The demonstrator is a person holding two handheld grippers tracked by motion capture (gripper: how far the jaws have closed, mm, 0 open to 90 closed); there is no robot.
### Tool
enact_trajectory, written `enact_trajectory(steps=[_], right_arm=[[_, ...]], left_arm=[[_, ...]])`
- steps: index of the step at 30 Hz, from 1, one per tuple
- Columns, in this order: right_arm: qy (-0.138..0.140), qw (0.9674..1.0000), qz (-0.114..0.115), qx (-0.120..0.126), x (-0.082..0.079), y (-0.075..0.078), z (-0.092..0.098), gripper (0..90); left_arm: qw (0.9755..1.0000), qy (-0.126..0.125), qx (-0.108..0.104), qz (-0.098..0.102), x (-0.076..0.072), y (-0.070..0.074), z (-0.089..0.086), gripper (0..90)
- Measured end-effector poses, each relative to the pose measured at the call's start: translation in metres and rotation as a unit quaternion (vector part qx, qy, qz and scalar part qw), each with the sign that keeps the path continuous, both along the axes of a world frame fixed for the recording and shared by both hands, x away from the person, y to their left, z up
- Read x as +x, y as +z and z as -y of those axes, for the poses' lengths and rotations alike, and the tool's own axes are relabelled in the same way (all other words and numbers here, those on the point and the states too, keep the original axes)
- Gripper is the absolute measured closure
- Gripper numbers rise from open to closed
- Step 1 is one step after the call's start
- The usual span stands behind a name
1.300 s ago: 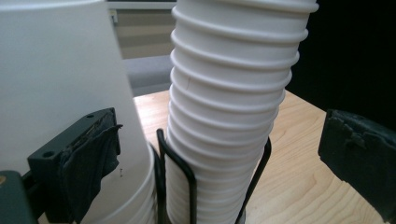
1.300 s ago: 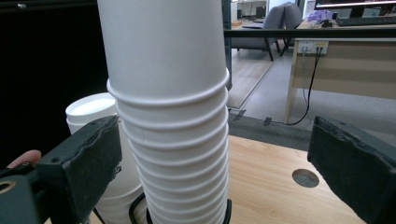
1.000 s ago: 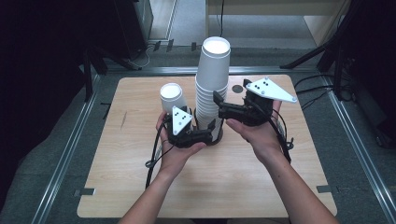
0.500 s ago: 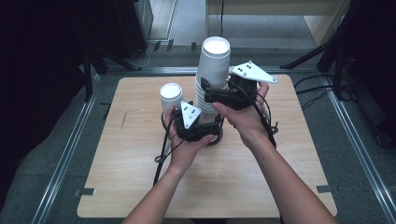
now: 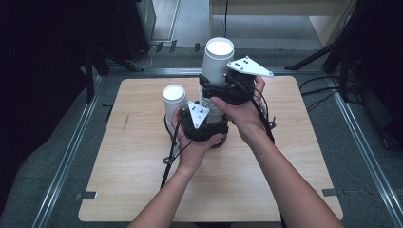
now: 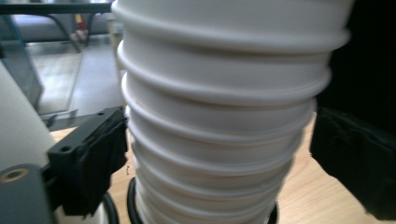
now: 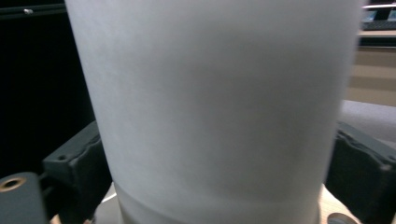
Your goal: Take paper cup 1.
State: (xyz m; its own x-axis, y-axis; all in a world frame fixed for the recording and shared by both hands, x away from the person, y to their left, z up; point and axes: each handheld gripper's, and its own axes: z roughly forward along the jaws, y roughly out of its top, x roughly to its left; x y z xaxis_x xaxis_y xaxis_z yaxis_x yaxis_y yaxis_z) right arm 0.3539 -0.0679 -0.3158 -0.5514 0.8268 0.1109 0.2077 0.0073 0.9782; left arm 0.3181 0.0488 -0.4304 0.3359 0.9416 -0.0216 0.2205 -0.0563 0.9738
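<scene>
A: High view shows the cup stack (image 5: 211, 102) mid-bench (image 5: 142, 190), the left hand-held gripper (image 5: 209, 130) clamping low, the right hand-held gripper (image 5: 216, 90) closing on the top cup (image 5: 218, 59).
B: Jaws have just been closing; a loose low hold could lift several cups or topple the stack.

On the table (image 5: 142, 190), a single cup (image 5: 174, 97) stands just left of the cup stack (image 5: 216, 66).

**Three cameras, one shared stack**

Fixed high view: above the near edge of the bench (image 5: 142, 190), facing forward and down, far enough to take in the whole top. Left tool view: riding low, pressed close against the ribbed rims of the cup stack (image 6: 219, 121). Right tool view: higher, equally close, on the stack's smooth top cup (image 7: 215, 107). Shared by all three: that stack.
</scene>
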Motion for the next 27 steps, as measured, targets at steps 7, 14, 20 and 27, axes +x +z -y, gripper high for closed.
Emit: enact_trajectory(steps=[7, 14, 20, 27], right_arm=[[0.008, 0.9999, -0.004, 0.009, 0.002, 0.0, 0.0, 9.7], [0.012, 0.9999, -0.003, 0.003, 0.003, 0.002, 0.0, 9.8], [0.01, 0.9999, 0.002, 0.012, 0.002, 0.007, 0.001, 10.0], [0.006, 0.9998, 0.009, 0.014, 0.002, 0.013, 0.001, 10.7]], left_arm=[[0.9999, 0.01, -0.004, 0.002, 0.002, -0.002, 0.003, 5.6], [0.9999, 0.01, -0.01, -0.004, 0.002, -0.001, 0.002, 6.1], [0.9999, 0.007, -0.01, -0.003, 0.002, -0.001, 0.002, 6.4], [0.9999, 0.005, -0.011, -0.002, 0.002, -0.002, 0.001, 6.6]])
